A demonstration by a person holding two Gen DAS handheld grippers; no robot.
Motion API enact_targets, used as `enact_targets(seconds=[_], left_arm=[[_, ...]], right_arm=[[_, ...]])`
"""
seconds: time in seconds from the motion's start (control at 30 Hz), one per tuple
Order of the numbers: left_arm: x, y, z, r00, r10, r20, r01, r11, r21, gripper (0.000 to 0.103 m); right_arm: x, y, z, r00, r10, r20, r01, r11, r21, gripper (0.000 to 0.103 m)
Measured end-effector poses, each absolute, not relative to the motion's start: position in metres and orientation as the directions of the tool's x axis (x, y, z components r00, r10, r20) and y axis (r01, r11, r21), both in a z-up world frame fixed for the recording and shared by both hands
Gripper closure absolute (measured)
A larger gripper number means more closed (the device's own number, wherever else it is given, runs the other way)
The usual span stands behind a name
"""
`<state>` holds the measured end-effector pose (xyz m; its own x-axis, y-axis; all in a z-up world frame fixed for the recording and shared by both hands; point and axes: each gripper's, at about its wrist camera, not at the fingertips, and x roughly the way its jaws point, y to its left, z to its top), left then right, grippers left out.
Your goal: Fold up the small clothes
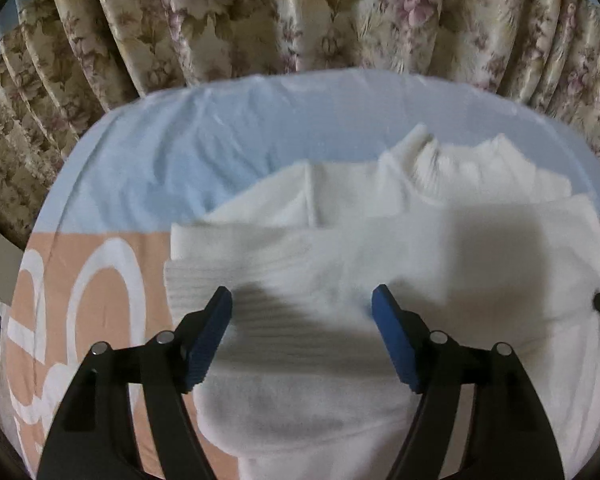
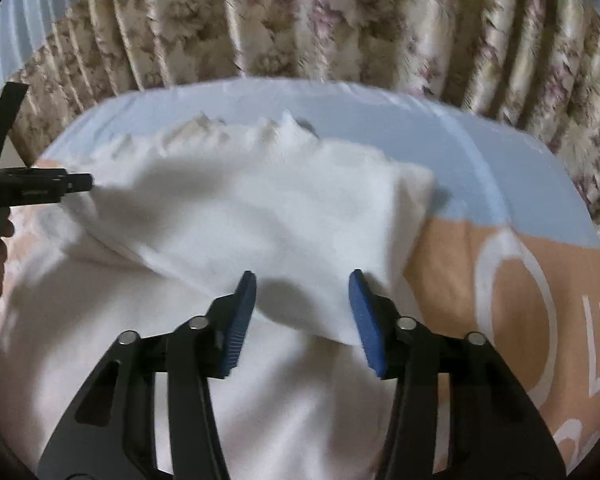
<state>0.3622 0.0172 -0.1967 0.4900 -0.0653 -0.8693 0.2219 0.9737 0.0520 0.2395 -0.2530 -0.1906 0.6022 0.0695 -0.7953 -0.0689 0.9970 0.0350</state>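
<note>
Altogether one white sweater lay on the bedsheet, and two grippers hung over it, each with two blue-padded fingers. One floral curtain filled the top of both frames behind the bed.

The left gripper stood with its fingers spread wide at the lower middle of the left view, nothing between them, casting a dark shadow across the knit. The right gripper was likewise spread apart at the lower middle of its own view, empty, above a folded flap of the sweater. At that view's left edge the left gripper poked in from the side, its tip against the cloth; its black frame hid part of the bedsheet.

The sweater filled the centre of both frames, with a ribbed cuff or hem at left centre of the left view and a crumpled collar near the far edge. The sheet was pale blue above, peach with white rings below.
</note>
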Motion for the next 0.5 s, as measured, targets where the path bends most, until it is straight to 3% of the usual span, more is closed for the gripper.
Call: enact_targets(seconds=[0.07, 0.1, 0.13, 0.17, 0.23, 0.33, 0.4, 0.5], left_arm=[[0.357, 0.023, -0.199, 0.490, -0.058, -0.870, 0.208, 0.977, 0.051, 0.030], [0.355, 0.025, -0.200, 0.493, -0.050, -0.869, 0.201, 0.978, 0.057, 0.030], [0.352, 0.028, -0.202, 0.497, -0.036, -0.867, 0.194, 0.978, 0.070, 0.029], [0.351, 0.029, -0.203, 0.502, -0.020, -0.865, 0.189, 0.978, 0.088, 0.028], [0.343, 0.032, -0.197, 0.518, -0.004, -0.855, 0.179, 0.979, 0.103, 0.029], [0.334, 0.032, -0.177, 0.542, -0.085, -0.836, 0.169, 0.986, 0.009, 0.029], [0.335, 0.019, -0.166, 0.553, -0.145, -0.821, 0.186, 0.981, -0.048, 0.022], [0.347, -0.006, -0.167, 0.577, -0.130, -0.806, 0.190, 0.982, -0.023, 0.020]], right_arm=[[0.232, -0.270, -0.195, 0.594, 0.025, -0.804, -0.036, 0.999, 0.005, 0.065], [0.230, -0.277, -0.199, 0.587, 0.013, -0.810, -0.021, 1.000, 0.000, 0.060], [0.228, -0.286, -0.203, 0.579, 0.018, -0.815, -0.004, 1.000, 0.020, 0.047], [0.226, -0.295, -0.205, 0.577, 0.036, -0.816, 0.015, 0.998, 0.055, 0.046], [0.223, -0.304, -0.200, 0.588, 0.081, -0.805, 0.024, 0.993, 0.118, 0.049], [0.222, -0.289, -0.174, 0.664, 0.098, -0.741, -0.010, 0.992, 0.123, 0.050], [0.232, -0.266, -0.159, 0.706, 0.125, -0.697, -0.047, 0.990, 0.129, 0.049], [0.263, -0.229, -0.159, 0.710, 0.176, -0.682, -0.115, 0.984, 0.134, 0.049]])
